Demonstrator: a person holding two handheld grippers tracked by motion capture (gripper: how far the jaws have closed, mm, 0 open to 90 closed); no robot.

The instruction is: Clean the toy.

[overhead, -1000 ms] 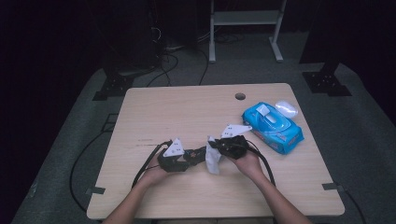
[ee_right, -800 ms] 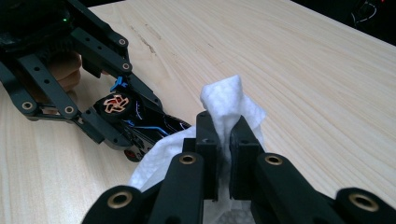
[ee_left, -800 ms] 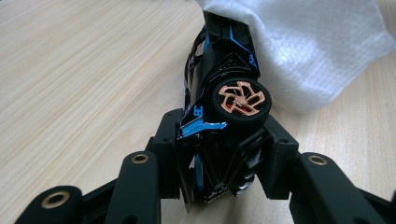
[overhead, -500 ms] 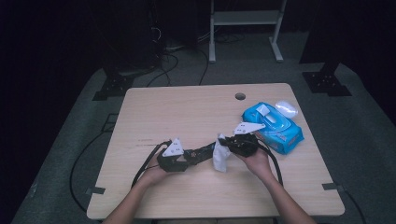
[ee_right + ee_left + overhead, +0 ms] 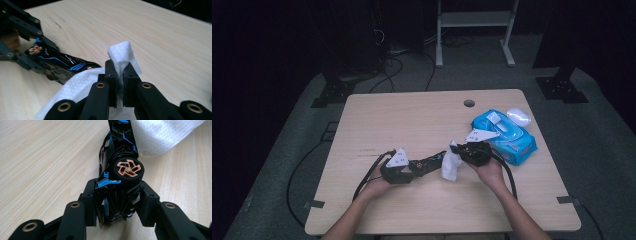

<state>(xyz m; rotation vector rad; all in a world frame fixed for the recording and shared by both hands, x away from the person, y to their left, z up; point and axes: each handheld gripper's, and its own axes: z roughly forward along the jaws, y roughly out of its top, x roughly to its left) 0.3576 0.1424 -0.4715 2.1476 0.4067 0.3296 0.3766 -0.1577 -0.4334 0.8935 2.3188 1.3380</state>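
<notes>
The left gripper [image 5: 117,205] clamps a black-and-blue toy car [image 5: 120,162] whose nose touches a white wipe [image 5: 160,135]

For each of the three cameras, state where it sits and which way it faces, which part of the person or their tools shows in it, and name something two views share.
High view: sits above the person's side, facing forward and down on the table; both forearms, left gripper and right gripper show.
Left gripper view: rides the left gripper, looking along its fingers, clamped on a black-and-blue toy car.
Right gripper view: rides the right gripper, looking along its fingers, pinching a white wipe.
Shared: car and wipe appear in both gripper views.
</notes>
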